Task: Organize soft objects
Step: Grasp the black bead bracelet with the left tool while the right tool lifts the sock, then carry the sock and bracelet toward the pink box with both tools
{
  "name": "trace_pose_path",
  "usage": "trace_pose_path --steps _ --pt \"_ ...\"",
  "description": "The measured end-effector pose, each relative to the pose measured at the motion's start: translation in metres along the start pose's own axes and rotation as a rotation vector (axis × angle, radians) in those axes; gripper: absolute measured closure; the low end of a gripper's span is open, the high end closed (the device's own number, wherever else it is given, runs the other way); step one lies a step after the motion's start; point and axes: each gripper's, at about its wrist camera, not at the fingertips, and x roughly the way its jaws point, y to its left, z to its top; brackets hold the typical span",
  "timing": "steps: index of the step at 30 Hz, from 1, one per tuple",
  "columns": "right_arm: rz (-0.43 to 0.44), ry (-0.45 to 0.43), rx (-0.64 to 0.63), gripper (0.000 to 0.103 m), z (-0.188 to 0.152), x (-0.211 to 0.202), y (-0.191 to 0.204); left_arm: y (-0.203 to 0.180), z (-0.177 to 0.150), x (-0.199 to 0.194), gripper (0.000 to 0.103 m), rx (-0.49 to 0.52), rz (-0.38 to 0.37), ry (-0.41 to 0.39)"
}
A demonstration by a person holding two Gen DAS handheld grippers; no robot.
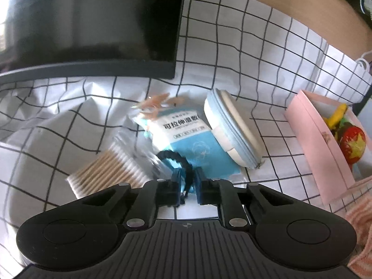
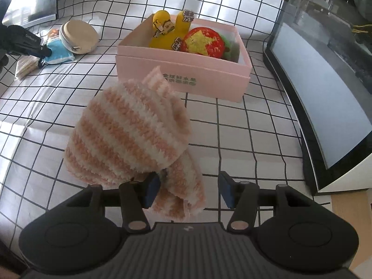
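Pink-and-white striped fuzzy cloth (image 2: 130, 134) near; pink box (image 2: 181, 72) behind, red-yellow ball (image 2: 204, 41) inside; black-gridded white tablecloth (image 2: 232, 127).

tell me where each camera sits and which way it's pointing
Left wrist: on the left gripper, aimed down at a black hair tie pinched in its jaws, above cotton swabs, a blue packet and a round zip pouch.
Right wrist: on the right gripper, aimed down at a striped fuzzy cloth; jaws open.
Shared: pink box, zip pouch, packet; the right view shows the left gripper.
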Motion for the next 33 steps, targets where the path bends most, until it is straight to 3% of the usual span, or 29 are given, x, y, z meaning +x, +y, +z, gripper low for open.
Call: trace_pose_path --steps 6,11,18,21,24,27,30,33 --pt "0.024 -0.033 -0.063 0.048 0.001 -0.012 0.003 0.009 -0.018 0.001 0.094 -0.038 -0.084 0.009" --pt "0.063 -0.109 -0.085 0.037 0.009 -0.028 -0.009 0.0 -0.046 -0.031 0.094 -0.072 -0.154 -0.024" --pt "0.208 -0.205 -0.108 0.033 0.047 -0.036 -0.007 -0.064 -0.1 -0.081 0.094 -0.031 -0.314 0.037" --pt "0.247 -0.254 -0.137 0.029 0.067 -0.032 0.014 -0.093 -0.118 -0.084 0.094 0.012 -0.307 0.082" --pt "0.308 -0.234 -0.204 0.026 0.083 -0.012 0.042 -0.109 -0.129 -0.086 0.094 0.031 -0.293 0.118" --pt "0.272 -0.155 -0.261 0.028 0.077 0.013 0.057 -0.118 -0.141 -0.09 0.094 0.038 -0.29 0.14" --pt "0.159 -0.153 -0.304 0.033 0.052 0.011 0.05 -0.12 -0.146 -0.093 0.094 0.037 -0.289 0.147" --pt "0.106 -0.14 -0.202 0.034 0.027 0.002 0.013 -0.121 -0.145 -0.093 0.094 0.026 -0.298 0.147"
